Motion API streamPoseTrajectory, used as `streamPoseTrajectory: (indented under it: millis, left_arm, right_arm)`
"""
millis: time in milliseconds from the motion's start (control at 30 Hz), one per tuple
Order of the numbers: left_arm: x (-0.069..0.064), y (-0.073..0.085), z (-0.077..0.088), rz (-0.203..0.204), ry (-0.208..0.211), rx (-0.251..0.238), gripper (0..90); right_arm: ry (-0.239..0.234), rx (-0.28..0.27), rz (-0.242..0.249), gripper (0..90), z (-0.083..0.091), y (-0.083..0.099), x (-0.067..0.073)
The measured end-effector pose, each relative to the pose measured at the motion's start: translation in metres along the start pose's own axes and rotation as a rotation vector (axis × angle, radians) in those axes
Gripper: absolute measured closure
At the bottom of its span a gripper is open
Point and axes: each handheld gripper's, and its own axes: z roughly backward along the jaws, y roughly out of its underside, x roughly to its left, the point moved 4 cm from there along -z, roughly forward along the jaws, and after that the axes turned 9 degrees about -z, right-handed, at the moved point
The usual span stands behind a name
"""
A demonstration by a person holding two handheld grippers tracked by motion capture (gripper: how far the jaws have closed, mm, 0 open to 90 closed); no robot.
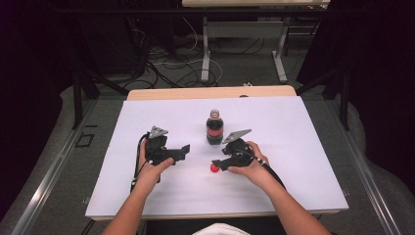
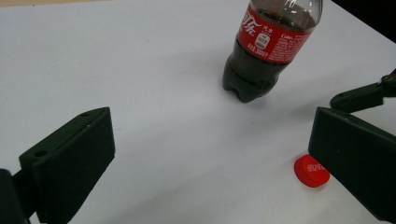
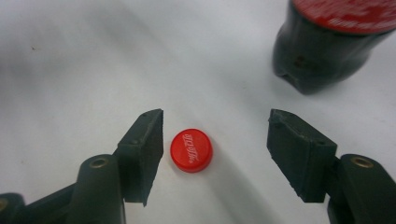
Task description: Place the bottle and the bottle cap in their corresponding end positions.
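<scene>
Already uncapped and standing near the middle of the desk [image 1: 147,105], bottle [image 1: 214,128]; cap [image 3: 191,150] flat on the sheet toward the near edge, between right gripper [image 3: 215,149] fingers spread clear of it; left gripper [image 2: 205,154] fingers spread, empty; little apparently left.

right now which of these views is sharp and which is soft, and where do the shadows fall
High view: dim and soft, dark surroundings, the white table evenly lit. Left gripper view: the bottle label reads clearly, with a faint shadow to its left. Right gripper view: the red cap is crisp, while the bottle base is blurred; soft shadows lie beside the jaws.
</scene>
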Motion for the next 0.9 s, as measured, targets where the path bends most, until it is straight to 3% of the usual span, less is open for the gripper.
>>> streamPoseTrajectory:
  millis: [100,167,233,267,367,500,600,733,900]
  left_arm:
    - [0.001,-0.001,0.001,0.007,0.006,-0.013,0.5]
    - [0.001,-0.002,0.002,0.008,0.006,-0.012,0.5]
    - [0.003,-0.001,0.003,0.013,0.012,0.004,0.5]
    - [0.004,-0.001,0.002,0.016,0.000,-0.011,0.5]
    - [0.008,0.000,0.004,0.021,-0.003,0.003,0.5]
    - [0.014,0.001,0.004,0.043,-0.019,-0.008,0.5]
    - [0.018,0.002,0.004,0.060,-0.027,-0.009,0.5]
    - [0.023,0.003,0.006,0.066,-0.034,-0.005,0.5]
    - [0.033,0.005,0.007,0.082,-0.039,0.002,0.5]
  right_arm:
    - [0.017,-0.043,-0.021,34.0,0.012,-0.001,-0.009]
    - [0.023,-0.040,-0.039,32.1,0.019,0.001,-0.014]
    - [0.036,-0.065,-0.051,31.3,0.022,0.001,-0.020]
    - [0.045,-0.077,-0.060,29.2,0.024,0.002,-0.023]
    - [0.067,-0.072,-0.100,22.3,0.030,0.005,-0.033]
    - [0.128,-0.081,-0.162,14.9,0.038,0.012,-0.052]
    - [0.173,-0.110,-0.193,14.5,0.045,0.017,-0.069]
    - [0.198,-0.140,-0.254,11.4,0.056,0.021,-0.086]
    - [0.263,-0.164,-0.276,7.3,0.070,0.026,-0.105]
